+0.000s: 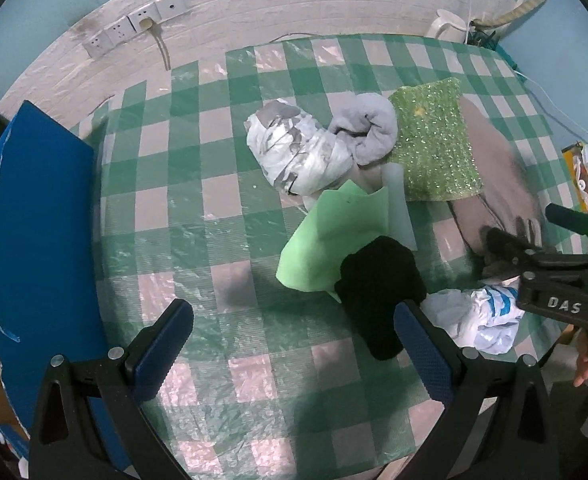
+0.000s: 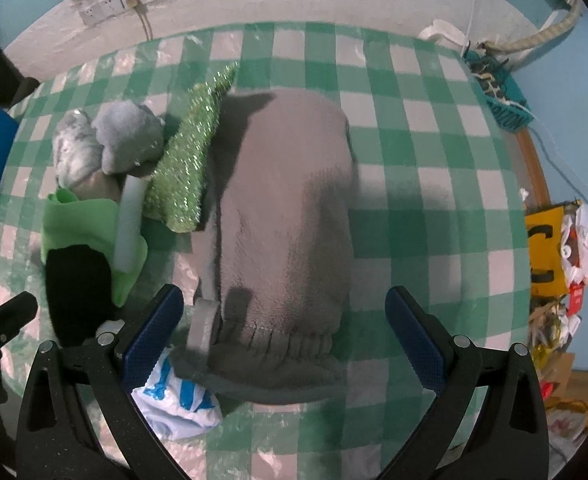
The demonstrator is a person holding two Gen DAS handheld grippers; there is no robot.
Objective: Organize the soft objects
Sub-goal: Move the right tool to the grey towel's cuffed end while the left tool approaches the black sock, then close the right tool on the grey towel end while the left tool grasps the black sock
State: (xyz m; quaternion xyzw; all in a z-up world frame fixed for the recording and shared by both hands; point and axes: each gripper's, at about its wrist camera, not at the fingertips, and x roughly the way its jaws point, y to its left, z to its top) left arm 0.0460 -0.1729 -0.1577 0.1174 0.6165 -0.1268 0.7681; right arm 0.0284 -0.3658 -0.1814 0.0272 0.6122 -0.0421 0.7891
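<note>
Grey fleece mitt (image 2: 286, 216) lying flat toward the right edge of the bench (image 2: 433, 152), long axis running straight away from the right tool (image 2: 284, 328), elastic cuff nearest. Right tool spread wide, empty, straddling that cuff just above it. Left tool (image 1: 294, 344) also wide open and empty, nearer the black sock (image 1: 377, 288) and green cloth (image 1: 333, 240). Clearly the right tool's reach: probably lower and close across the cuff, crosswise to the mitt's length.
</note>
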